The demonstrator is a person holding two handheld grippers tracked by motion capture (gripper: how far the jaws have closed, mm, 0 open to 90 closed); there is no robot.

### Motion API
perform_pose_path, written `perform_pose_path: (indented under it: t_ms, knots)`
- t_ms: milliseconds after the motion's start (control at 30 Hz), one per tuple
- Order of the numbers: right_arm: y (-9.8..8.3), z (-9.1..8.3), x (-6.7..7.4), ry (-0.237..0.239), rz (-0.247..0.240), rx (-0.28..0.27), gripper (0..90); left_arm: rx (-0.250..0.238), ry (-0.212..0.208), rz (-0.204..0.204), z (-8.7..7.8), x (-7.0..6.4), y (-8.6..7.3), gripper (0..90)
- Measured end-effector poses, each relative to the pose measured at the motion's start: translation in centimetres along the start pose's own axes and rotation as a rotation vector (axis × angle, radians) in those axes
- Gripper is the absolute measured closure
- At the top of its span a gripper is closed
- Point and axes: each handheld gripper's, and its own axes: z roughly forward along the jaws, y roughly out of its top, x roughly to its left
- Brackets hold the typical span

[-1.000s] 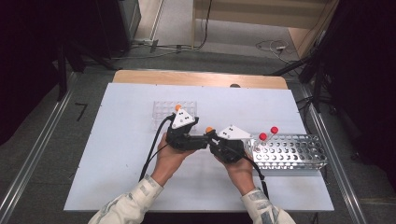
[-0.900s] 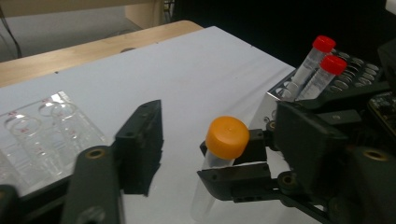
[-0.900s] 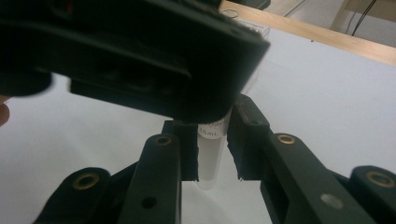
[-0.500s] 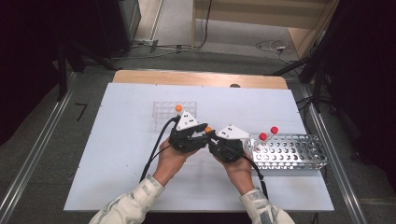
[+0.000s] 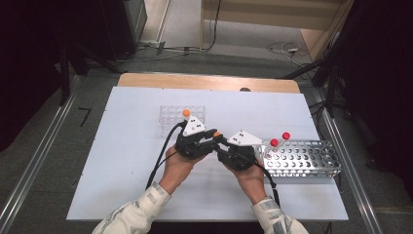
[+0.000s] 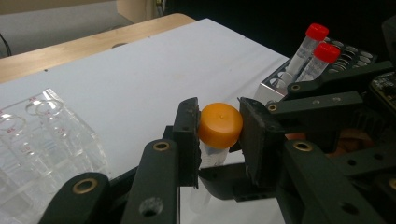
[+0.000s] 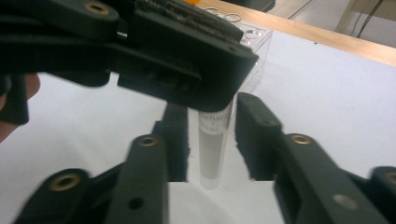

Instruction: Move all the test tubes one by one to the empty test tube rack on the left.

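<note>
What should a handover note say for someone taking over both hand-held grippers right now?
Left hand-held gripper: its jaws have just been closing and now clamp the orange cap of a clear tube.
Right hand-held gripper: its jaws have just been opening; the tube's body stands between them with gaps on both sides, so it is released.
Things: the tube is held above the white table, between the clear rack on the left and the metal rack on the right, which holds two red-capped tubes.
Done: the tube has passed from right to left.
Left: probably placing it in the clear rack, where another orange cap shows.
</note>
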Motion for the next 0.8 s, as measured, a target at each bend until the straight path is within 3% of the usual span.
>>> perform_pose_path:
  t_ms: [167, 267, 800]
  knots:
    - [0.0, -0.8, 0.0, 0.011, 0.003, 0.002, 47.1, -0.017, 0.014, -0.021, -0.9, 0.8, 0.3, 69.1]
    - [0.0, -1.5, 0.0, 0.016, 0.001, -0.005, 42.8, -0.030, 0.042, -0.036, -1.5, 1.3, 0.5, 69.1]
    - [-1.6, -4.9, -0.6, 0.011, -0.010, -0.032, 41.8, -0.081, 0.188, -0.090, -5.5, 5.6, 2.2, 69.1]
